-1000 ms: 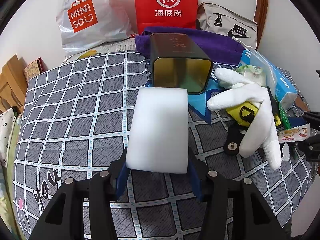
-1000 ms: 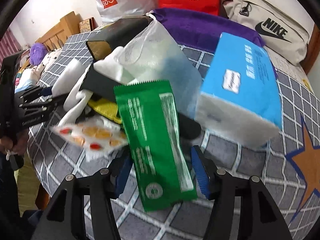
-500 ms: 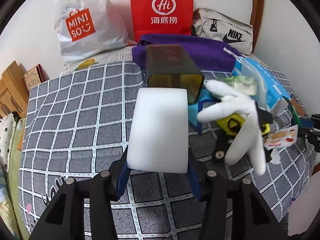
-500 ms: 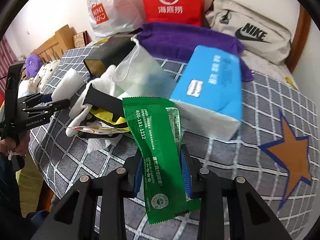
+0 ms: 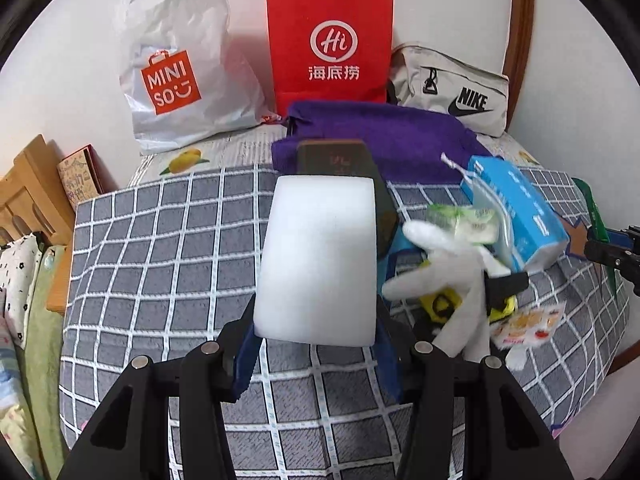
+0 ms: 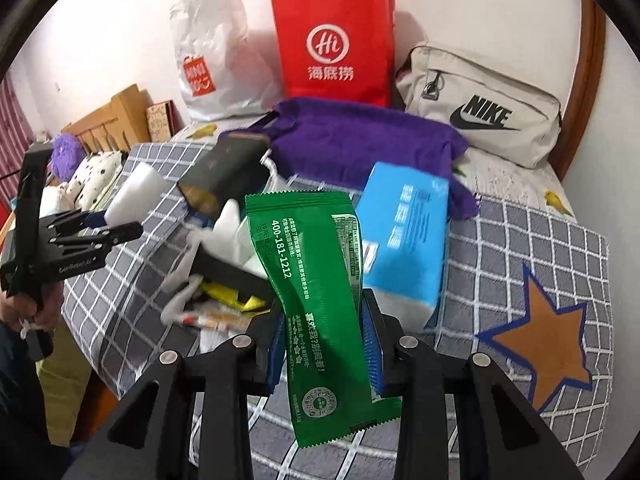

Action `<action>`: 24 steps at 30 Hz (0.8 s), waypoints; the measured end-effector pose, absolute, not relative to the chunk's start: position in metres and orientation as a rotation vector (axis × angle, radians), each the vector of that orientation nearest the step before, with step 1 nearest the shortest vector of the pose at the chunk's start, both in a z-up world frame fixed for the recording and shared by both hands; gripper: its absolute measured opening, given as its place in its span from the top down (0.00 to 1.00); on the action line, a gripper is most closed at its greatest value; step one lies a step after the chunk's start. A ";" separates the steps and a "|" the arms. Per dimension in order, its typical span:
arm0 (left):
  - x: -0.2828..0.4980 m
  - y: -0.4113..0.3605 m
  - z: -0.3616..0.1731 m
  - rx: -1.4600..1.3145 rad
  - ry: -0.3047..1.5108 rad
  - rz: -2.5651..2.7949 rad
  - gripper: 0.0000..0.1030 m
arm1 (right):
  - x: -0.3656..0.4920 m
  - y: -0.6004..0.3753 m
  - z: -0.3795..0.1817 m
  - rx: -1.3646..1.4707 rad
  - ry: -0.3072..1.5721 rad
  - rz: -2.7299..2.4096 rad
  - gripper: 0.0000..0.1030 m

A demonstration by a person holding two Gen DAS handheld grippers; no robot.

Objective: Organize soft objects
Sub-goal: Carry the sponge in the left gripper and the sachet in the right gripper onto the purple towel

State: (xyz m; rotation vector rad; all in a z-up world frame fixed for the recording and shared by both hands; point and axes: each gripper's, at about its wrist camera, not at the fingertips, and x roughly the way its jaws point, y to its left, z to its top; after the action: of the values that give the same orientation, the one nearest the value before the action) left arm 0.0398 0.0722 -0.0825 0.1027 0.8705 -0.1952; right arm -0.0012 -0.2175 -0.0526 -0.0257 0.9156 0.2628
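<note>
Right now you are holding both claws angled down over the bed (image 5: 160, 240), each one gripping something soft. Your left claw (image 5: 316, 344) is pinching a white foam block (image 5: 320, 256) by its lower end, the blue pads (image 5: 246, 360) pressing in on either side, so the block is standing up away from the claw, clear of the grey checked bedspread. Behind it a dark tin box (image 5: 340, 158) is lying on its side, touching a purple towel (image 5: 400, 140).

Your right claw (image 6: 324, 344) is squeezing a green sachet (image 6: 316, 288) around its middle with the jaws drawn narrow; the packet's top is sticking up and its bottom is hanging below the pads. From that camera your left hand (image 6: 28, 308) is showing at the far left edge, wrapped round the handle of the other tool.

On the bed between the two claws, a white glove (image 5: 452, 276) is lying over a yellow and black object (image 5: 444, 304), beside a blue tissue pack (image 6: 404, 240) and a small printed snack packet (image 5: 528, 324). Against the wall a red paper bag (image 5: 330, 44), a white Miniso bag (image 5: 180, 76) and a beige Nike pouch (image 6: 480, 108) are standing.
</note>
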 end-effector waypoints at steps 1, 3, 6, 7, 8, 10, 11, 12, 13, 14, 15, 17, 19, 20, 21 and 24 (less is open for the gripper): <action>0.042 0.072 -0.080 0.102 0.868 -0.191 0.53 | 0.002 -0.218 -0.051 -0.022 0.915 0.258 0.67; 0.050 0.071 -0.072 0.098 0.857 -0.192 0.53 | 0.011 -0.220 -0.049 -0.019 0.914 0.242 0.67; 0.063 0.067 -0.062 0.109 0.847 -0.175 0.53 | 0.027 -0.228 -0.045 -0.010 0.900 0.219 0.67; 0.068 0.066 -0.060 0.116 0.844 -0.167 0.53 | 0.031 -0.229 -0.044 -0.007 0.900 0.212 0.67; 0.074 0.064 -0.057 0.124 0.841 -0.158 0.53 | 0.036 -0.231 -0.043 -0.006 0.895 0.205 0.67; 0.087 0.059 -0.051 0.133 0.834 -0.146 0.53 | 0.047 -0.236 -0.040 0.001 0.883 0.196 0.67; 0.092 0.057 -0.048 0.137 0.832 -0.137 0.53 | 0.053 -0.240 -0.040 0.009 0.879 0.191 0.67; 0.099 0.055 -0.046 0.144 0.829 -0.121 0.53 | 0.057 -0.242 -0.040 0.013 0.875 0.185 0.67; 0.104 0.053 -0.044 0.148 0.826 -0.109 0.53 | 0.063 -0.246 -0.039 0.020 0.871 0.175 0.67; 0.111 0.050 -0.041 0.151 0.821 -0.106 0.53 | 0.068 -0.250 -0.039 0.027 0.868 0.169 0.67; 0.117 0.047 -0.039 0.152 0.819 -0.106 0.53 | 0.074 -0.253 -0.039 0.035 0.868 0.163 0.67; 0.129 0.042 -0.035 0.156 0.811 -0.092 0.53 | 0.085 -0.260 -0.038 0.052 0.868 0.142 0.67; 0.140 0.037 -0.033 0.163 0.809 -0.079 0.53 | 0.097 -0.267 -0.038 0.066 0.867 0.119 0.67; 0.148 0.033 -0.032 0.163 0.807 -0.075 0.53 | 0.101 -0.270 -0.037 0.073 0.866 0.113 0.67; 0.152 0.031 -0.032 0.163 0.807 -0.074 0.53 | 0.106 -0.273 -0.037 0.079 0.865 0.108 0.67; 0.169 0.023 -0.032 0.161 0.812 -0.080 0.53 | 0.120 -0.278 -0.035 0.081 0.856 0.090 0.67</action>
State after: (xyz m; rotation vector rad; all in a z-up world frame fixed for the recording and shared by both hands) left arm 0.1687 0.0232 -0.0319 0.1614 0.8121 -0.0800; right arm 0.1203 -0.2777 -0.0348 0.0813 0.8564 0.0897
